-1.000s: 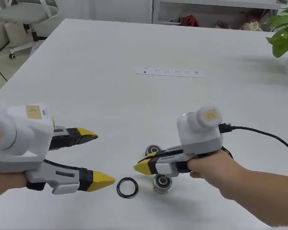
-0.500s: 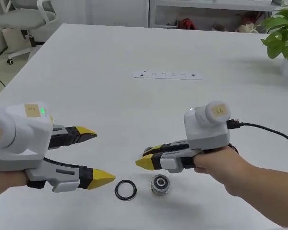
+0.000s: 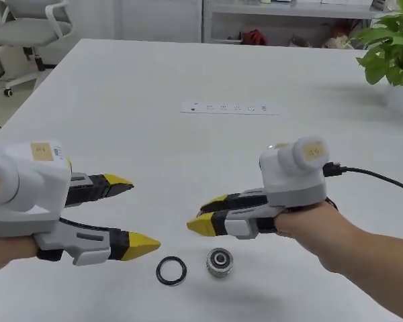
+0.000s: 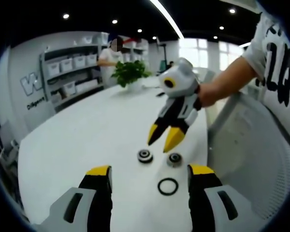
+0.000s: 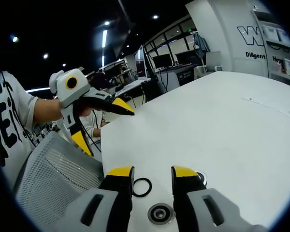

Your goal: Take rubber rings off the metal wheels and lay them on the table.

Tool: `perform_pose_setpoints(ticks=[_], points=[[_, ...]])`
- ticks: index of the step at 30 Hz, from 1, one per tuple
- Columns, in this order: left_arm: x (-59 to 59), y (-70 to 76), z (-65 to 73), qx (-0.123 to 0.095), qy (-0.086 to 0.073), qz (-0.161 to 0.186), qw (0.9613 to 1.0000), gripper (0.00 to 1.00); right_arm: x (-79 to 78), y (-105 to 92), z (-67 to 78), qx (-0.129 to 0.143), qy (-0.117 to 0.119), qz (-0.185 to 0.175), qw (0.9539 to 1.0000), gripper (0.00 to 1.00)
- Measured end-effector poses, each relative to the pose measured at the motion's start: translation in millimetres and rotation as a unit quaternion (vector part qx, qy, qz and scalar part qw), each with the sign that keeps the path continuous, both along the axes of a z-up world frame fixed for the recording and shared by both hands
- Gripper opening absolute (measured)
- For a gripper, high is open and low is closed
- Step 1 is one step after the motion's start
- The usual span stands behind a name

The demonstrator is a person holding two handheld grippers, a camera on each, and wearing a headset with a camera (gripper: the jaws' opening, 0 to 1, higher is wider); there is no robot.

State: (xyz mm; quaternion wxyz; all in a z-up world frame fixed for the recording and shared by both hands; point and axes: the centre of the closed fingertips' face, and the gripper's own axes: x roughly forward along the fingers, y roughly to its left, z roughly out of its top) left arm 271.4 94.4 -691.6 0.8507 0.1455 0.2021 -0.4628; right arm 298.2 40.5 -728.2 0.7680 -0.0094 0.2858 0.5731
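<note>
A loose black rubber ring (image 3: pixel 170 271) lies flat on the white table (image 3: pixel 188 147), close to its front edge. Just right of it stands a small metal wheel (image 3: pixel 219 261). My left gripper (image 3: pixel 138 215) hovers open to the ring's left, with nothing between its jaws. My right gripper (image 3: pixel 206 214) hangs open a little above the wheel, holding nothing. In the left gripper view the ring (image 4: pixel 167 186) lies ahead of my left gripper (image 4: pixel 150 170), with two wheels (image 4: pixel 174 159) (image 4: pixel 145 156) beyond it under the right gripper (image 4: pixel 162 137). The right gripper view has the ring (image 5: pixel 141 187) and a wheel (image 5: pixel 160 212) below my right gripper (image 5: pixel 152 171).
A white power strip (image 3: pixel 230 107) lies mid-table. A potted plant (image 3: pixel 389 47) stands at the far right corner. A black cable (image 3: pixel 376 178) trails right from my right gripper. An office chair (image 3: pixel 27 27) is off the table's far left.
My right gripper has lifted a little off the wheels and now hangs above them. The ring, the near wheel and my left gripper stay put. The head camera has tilted.
</note>
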Motion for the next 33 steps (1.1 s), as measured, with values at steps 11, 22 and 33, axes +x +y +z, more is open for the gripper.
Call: perform_pose_setpoints(ticks=[11,22,33], points=[[3.0,-1.6,2.3,-0.001,-0.002,0.000,1.0000,0.64,5.3,-10.7,7.8,0.003,-0.014,-0.010,0.9998,0.31],[8.9,0.2,5.7,-0.001,-0.005,0.003,1.0000,0.64,15.6,-18.6,14.5,0.006,-0.028,-0.025,0.9993,0.33],[19.2,1.0,5.6,-0.004,-0.007,0.008,0.9999,0.64,21.6,-24.7,10.4,0.001,-0.035,-0.033,0.9988,0.36]])
